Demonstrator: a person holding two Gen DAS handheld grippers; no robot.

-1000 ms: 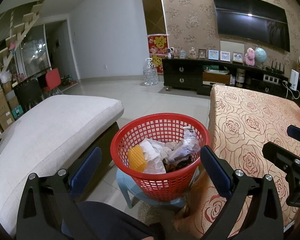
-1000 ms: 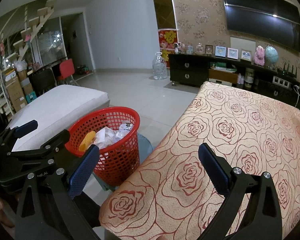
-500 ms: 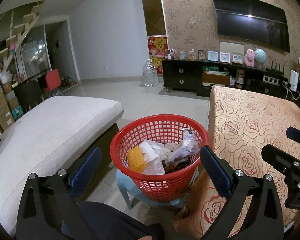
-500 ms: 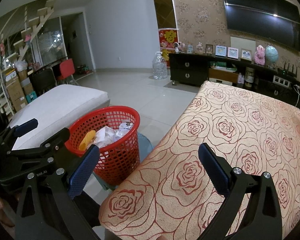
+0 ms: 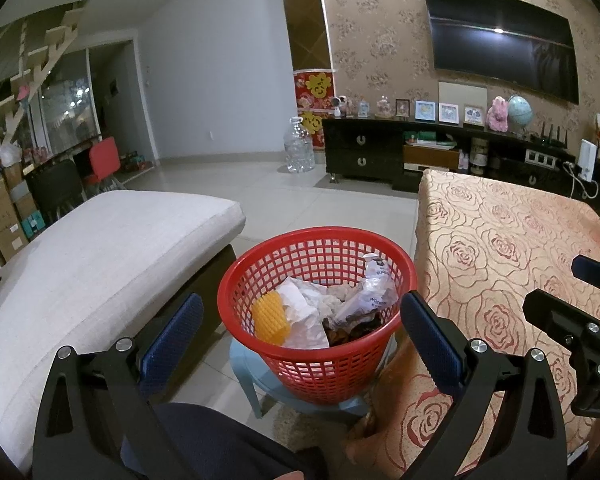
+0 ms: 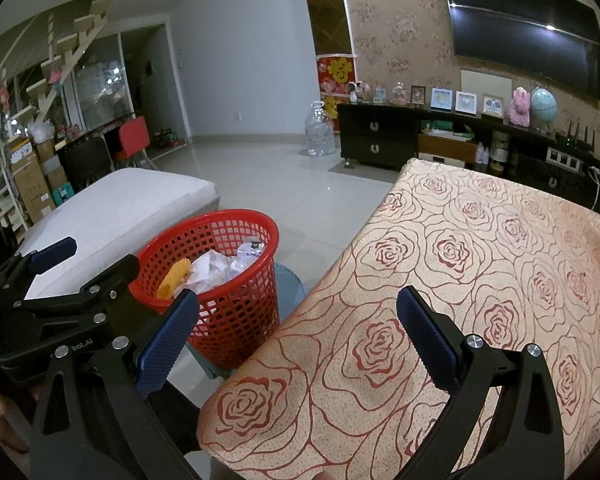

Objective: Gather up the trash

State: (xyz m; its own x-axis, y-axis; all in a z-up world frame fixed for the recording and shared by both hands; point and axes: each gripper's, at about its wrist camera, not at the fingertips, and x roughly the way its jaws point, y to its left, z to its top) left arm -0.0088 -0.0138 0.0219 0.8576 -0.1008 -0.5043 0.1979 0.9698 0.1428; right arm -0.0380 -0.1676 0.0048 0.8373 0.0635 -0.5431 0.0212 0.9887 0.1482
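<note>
- In the living room, a desk (image 6: 480,264) under a rose-patterned cloth fills the right of both views, and a pale cushioned bench (image 5: 100,256) lies to the left; the cloth's top shows no loose trash in either view, though its far right edge is cut off and an orange shape there cannot be made out.
- Between the bench and the desk stands the red basket (image 5: 268,264), set on a small pale-blue stool (image 5: 256,380) and just beside the desk's near corner.
- The basket lies straight ahead of the left gripper (image 5: 302,334) and a little below it, framed between its two fingers; from the right gripper (image 6: 298,334) it lies off to the left, with the desk directly ahead instead. The left hand is judged the nearer to the basket.
- Both grippers stand spread wide, blue pads well apart, with nothing held between them.
- Inside the basket the collected trash sits in a heap: crumpled white paper (image 5: 304,312), a clear plastic bottle (image 5: 374,288) leaning toward the right rim with its long axis running up and away, a yellow ridged piece (image 5: 270,318) at the left, and something dark, probably peel or wrappers, low at the right.
- Judging from the bare cloth, the collecting looks close to finished.
</note>
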